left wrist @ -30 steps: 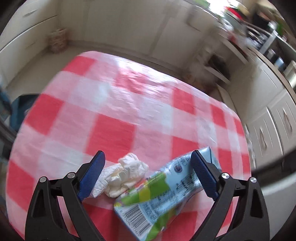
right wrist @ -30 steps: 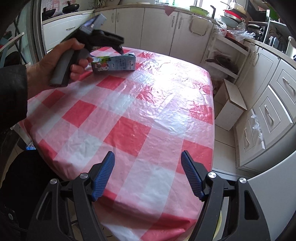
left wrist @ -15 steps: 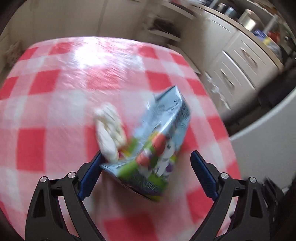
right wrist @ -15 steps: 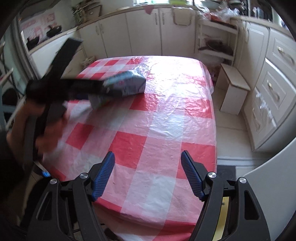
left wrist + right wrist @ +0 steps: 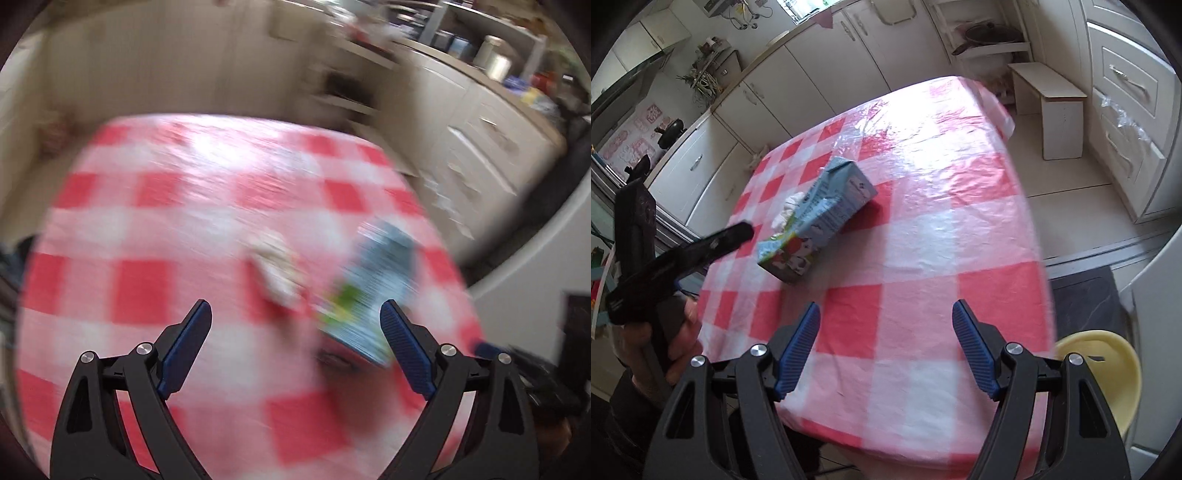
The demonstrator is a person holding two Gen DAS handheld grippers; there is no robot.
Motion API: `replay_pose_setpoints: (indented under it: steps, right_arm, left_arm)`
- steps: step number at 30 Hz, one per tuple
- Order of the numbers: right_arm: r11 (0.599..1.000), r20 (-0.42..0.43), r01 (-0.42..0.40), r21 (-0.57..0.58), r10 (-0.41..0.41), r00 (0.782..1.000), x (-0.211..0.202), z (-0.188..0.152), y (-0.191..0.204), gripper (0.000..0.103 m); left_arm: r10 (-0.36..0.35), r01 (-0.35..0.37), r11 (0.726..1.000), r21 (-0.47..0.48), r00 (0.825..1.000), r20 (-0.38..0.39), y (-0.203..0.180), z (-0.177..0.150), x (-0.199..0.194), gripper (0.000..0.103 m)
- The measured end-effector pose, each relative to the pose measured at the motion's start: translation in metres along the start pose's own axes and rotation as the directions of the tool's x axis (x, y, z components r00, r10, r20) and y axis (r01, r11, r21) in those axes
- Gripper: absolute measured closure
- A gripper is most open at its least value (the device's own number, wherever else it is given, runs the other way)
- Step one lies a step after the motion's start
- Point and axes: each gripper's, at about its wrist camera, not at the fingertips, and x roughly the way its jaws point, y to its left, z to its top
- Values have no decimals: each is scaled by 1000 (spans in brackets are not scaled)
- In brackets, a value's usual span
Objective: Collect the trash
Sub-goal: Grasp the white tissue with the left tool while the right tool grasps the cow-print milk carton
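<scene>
Two grippers up, both w/ blue-padded fingers spread wide, nothing between them.

L gripper (image 5: 295,343): jaws apart, empty, hovering above the table. Its own view badly motion-blurred. Just ahead of the R-side pad (image 5: 404,350) sits the carton (image 5: 373,291), a light-blue drink box w/ green print at the near end; whether the pad touches it, can't tell through the blur. Left of the carton, touching or just beside it, a crumpled white tissue (image 5: 277,269). From the R-wrist view the L gripper (image 5: 701,247) shows as a black frame held in a hand (image 5: 676,332) at the table's left edge, tip pointing toward the carton's near end but apart from it.

R gripper (image 5: 886,347): jaws apart, empty, above the near part of the table, well apart from the trash.

Carton (image 5: 818,219) lies on its side on the checked tablecloth (image 5: 923,240), red/white plastic, glossy, gabled top pointing away toward the cabinets. Tissue (image 5: 788,210) tucked against its far-left side, partly hidden behind it.

Further out: pale-yellow round bin or bowl (image 5: 1108,369) off the table's near-R corner, low down. Small white step stool (image 5: 1052,107) on the floor beyond the table's far-R corner. Cream cabinets (image 5: 820,74) line the walls.
</scene>
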Motion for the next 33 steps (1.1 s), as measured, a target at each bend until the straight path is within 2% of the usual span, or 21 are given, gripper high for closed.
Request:
replay_pose_setpoints:
  steps: [3,6,8,9,11,12,13,17,23,24,27,33]
  right_arm:
    - [1000,10,-16,-23,16,1000,8,4,19,32]
    - [999,17,-27,-21,28,999,16,9,33,32]
    - [999,14,-33,-1,33,999,24,12,37,32]
    - [999,11,-36,10,36,999,29,13,39,32]
    - [999,8,-39,26,38,999,36,17,41,32]
    - [999,7,-41,34,40,999,40,18,42,32]
    - [998,4,-43,43,43,999,45,20,44,32]
    - [996,10,-56,71,55,998,52,24,41,32]
    - [995,35,-53,86,50,998,66,35,45,33]
    - [995,38,-52,81,49,998,68,37,47,44]
    - [992,37,-98,76,95,995,75,40,54,59]
    - [994,47,-84,-66,87,995,59,37,81,71]
  left_arm:
    - [77,-76,995,-60,997,10,15,10,14,14]
    - [102,-101,991,-93,995,5,21,17,34,14]
    - [107,-106,990,-96,994,4,20,19,43,20]
    - [110,-110,990,-88,994,-4,17,19,50,36]
    - [124,-124,991,-52,992,0,11,19,56,60]
    - [97,-97,995,-37,995,-7,10,20,57,77]
    - [68,-68,997,-31,998,-14,8,22,59,89]
    - [76,-76,997,6,997,-2,11,17,47,95]
    - [58,-58,998,-27,998,2,36,-3,23,96]
    - [55,-55,998,-31,998,1,39,-6,20,96]
    - [49,-49,998,-46,999,-1,46,-15,10,96]
    - [37,-37,996,-87,999,-3,58,-27,-3,96]
